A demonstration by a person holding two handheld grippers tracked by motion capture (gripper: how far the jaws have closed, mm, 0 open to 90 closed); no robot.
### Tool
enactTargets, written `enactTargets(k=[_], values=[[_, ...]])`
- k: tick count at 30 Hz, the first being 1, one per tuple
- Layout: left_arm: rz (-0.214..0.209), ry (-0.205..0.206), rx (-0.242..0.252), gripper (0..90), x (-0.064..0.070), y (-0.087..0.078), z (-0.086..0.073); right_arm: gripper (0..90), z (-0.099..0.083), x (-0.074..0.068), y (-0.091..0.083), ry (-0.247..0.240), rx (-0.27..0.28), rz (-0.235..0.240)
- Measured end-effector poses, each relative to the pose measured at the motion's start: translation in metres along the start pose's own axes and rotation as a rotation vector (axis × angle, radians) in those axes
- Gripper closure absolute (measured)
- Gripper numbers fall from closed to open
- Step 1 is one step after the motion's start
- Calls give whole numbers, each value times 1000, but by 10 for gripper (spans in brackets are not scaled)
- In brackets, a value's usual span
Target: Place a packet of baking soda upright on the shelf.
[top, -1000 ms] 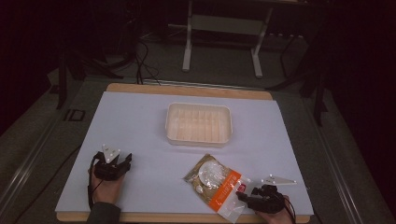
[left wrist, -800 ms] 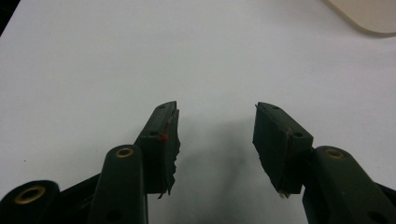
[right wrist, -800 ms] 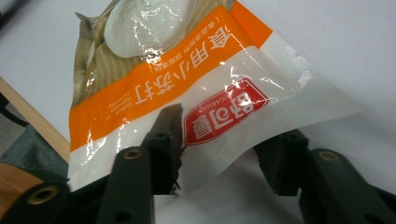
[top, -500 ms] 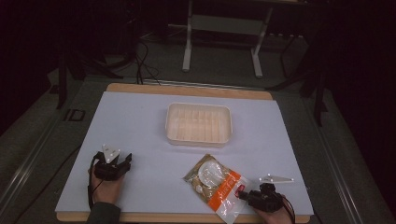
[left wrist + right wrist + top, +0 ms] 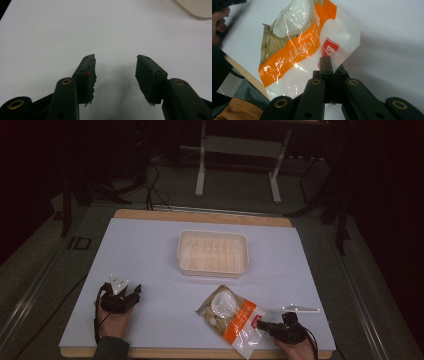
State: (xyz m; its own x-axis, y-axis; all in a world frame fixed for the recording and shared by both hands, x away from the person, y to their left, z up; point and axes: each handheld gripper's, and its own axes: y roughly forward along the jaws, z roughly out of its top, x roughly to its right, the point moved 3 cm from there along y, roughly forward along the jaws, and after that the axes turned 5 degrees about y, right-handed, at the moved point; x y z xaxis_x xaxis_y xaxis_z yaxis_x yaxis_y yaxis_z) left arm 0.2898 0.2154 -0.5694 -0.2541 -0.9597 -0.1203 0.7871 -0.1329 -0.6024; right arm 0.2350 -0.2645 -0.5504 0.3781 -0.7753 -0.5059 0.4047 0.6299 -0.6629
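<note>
A clear snack bag with an orange band and pale round pieces inside lies near the table's front edge, right of centre. My right gripper is shut on the bag's white lower edge, its jaws pressed together on the plastic. My left gripper rests on the white table at the front left, open, with nothing between its jaws; the left gripper view has bare white surface between its fingertips. A cream plastic tray with ribbed compartments stands at the table's centre.
The white table sheet sits on a wooden board with its edge along the front. A metal stand and cables lie on the dark floor beyond the table. A corner of the tray is in the left gripper view.
My right gripper has slid slightly left and toward the front edge with the bag's edge in it. The left gripper has stayed in place.
</note>
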Motion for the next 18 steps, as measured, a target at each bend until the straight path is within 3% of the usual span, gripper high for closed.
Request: enactTargets(k=[8,18], values=[[0,1,0,499,0,0,0,900,10,-5,-5,-13,21,17],[0,-1,-1,499,0,0,0,900,30,-26,-13,-104,42,25]])
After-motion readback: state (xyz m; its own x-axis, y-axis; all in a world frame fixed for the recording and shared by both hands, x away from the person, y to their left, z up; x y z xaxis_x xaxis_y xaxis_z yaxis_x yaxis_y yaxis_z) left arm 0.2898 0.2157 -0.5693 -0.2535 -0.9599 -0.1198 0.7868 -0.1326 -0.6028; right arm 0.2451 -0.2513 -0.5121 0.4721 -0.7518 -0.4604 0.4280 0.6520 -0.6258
